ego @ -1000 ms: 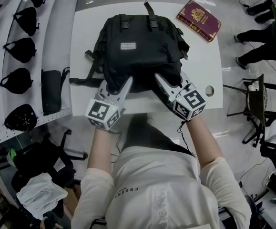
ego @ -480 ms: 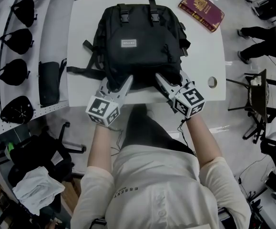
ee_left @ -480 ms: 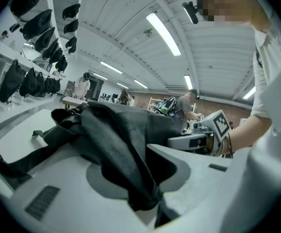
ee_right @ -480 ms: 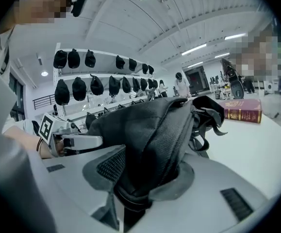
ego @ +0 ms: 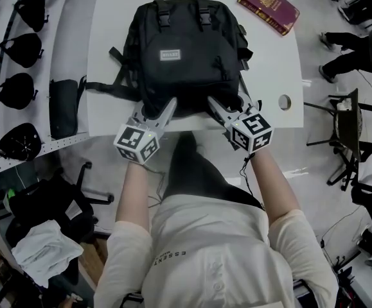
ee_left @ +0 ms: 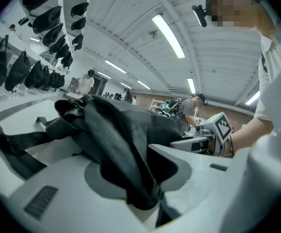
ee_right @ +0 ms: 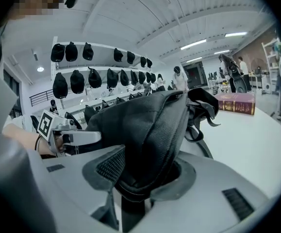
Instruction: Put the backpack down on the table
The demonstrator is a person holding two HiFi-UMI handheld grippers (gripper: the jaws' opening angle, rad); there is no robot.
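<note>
The black backpack lies on its back on the white table, straps spread to the left. My left gripper and right gripper both hold its bottom edge at the table's near side. In the left gripper view a fold of the backpack sits pinched between the jaws, which are opening. In the right gripper view a thick fold of backpack fabric fills the jaws, also opening. Each gripper view shows the other gripper beyond the bag.
A maroon book lies at the table's far right corner. A round hole is in the table near my right gripper. A shelf with black caps and a black pouch runs along the left. Chairs stand to the right.
Both grippers have sunk toward the table's near edge with the backpack's bottom. The bag has settled flatter on the table.
</note>
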